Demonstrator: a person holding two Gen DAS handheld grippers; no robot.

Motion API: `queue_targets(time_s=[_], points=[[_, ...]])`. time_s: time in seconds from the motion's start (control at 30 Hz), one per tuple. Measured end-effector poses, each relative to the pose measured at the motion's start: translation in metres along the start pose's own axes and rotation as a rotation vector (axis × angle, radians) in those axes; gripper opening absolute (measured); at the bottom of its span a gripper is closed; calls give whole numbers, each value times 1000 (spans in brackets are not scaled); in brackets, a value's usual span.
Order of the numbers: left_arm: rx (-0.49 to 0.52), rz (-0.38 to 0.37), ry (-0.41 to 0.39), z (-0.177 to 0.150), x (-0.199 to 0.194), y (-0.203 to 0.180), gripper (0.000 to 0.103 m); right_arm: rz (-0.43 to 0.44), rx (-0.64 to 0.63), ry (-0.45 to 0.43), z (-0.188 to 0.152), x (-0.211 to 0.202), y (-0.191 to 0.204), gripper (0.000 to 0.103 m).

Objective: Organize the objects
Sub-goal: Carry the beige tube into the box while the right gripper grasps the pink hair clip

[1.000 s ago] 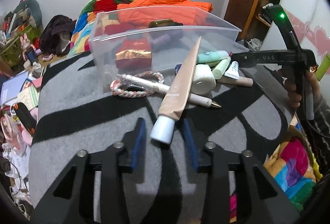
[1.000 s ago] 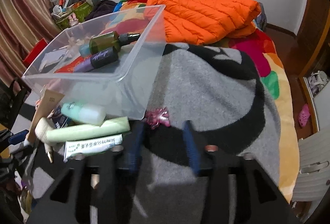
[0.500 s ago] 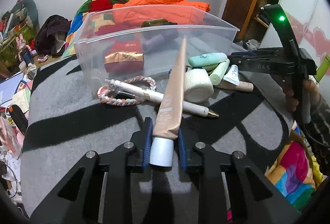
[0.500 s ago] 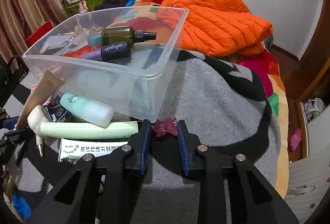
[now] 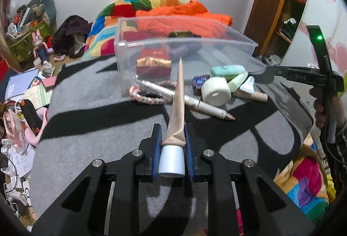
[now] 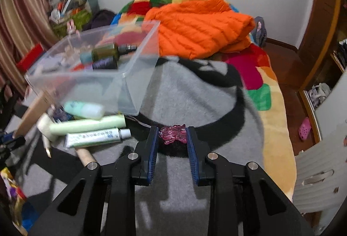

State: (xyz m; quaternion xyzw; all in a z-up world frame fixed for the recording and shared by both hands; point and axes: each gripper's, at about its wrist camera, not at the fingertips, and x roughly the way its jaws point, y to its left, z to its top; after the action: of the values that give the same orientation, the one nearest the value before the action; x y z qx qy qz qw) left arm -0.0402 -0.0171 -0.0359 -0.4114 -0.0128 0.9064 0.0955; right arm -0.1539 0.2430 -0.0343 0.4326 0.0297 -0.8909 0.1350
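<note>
My left gripper (image 5: 172, 138) is shut on a beige tube with a white cap (image 5: 176, 110) and holds it lifted, tip pointing at the clear plastic bin (image 5: 184, 42). My right gripper (image 6: 172, 134) is shut on a pink hair clip (image 6: 173, 133) held above the grey blanket, right of the bin (image 6: 121, 75). The bin holds a dark green bottle (image 6: 106, 52), a purple bottle (image 6: 104, 63) and a red and gold box (image 5: 154, 62). In front of the bin lie a pen (image 5: 188, 101), a braided bracelet (image 5: 144, 97), a white roll (image 5: 215, 91) and several tubes (image 6: 86, 125).
An orange jacket (image 6: 199, 25) and a colourful quilt (image 5: 138, 3) lie behind the bin. Books and clutter (image 5: 23, 88) crowd the floor to the left. The right gripper's handle and hand (image 5: 325, 84) show at the right of the left wrist view.
My left gripper closed on the beige tube and lifted it off the pile. My right gripper closed on the pink clip and raised it from the blanket.
</note>
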Motion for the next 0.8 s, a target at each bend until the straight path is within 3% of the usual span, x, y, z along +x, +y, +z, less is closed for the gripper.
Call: queue_targets(time_s=[0.43,0.8], points=[[11,-27,-120,22,-44,-13,20,92,-8,-185,24,-68,28,23],[-21,-48,-183,59,-54,-5,20,146,2,-276,55,-88,44,23]])
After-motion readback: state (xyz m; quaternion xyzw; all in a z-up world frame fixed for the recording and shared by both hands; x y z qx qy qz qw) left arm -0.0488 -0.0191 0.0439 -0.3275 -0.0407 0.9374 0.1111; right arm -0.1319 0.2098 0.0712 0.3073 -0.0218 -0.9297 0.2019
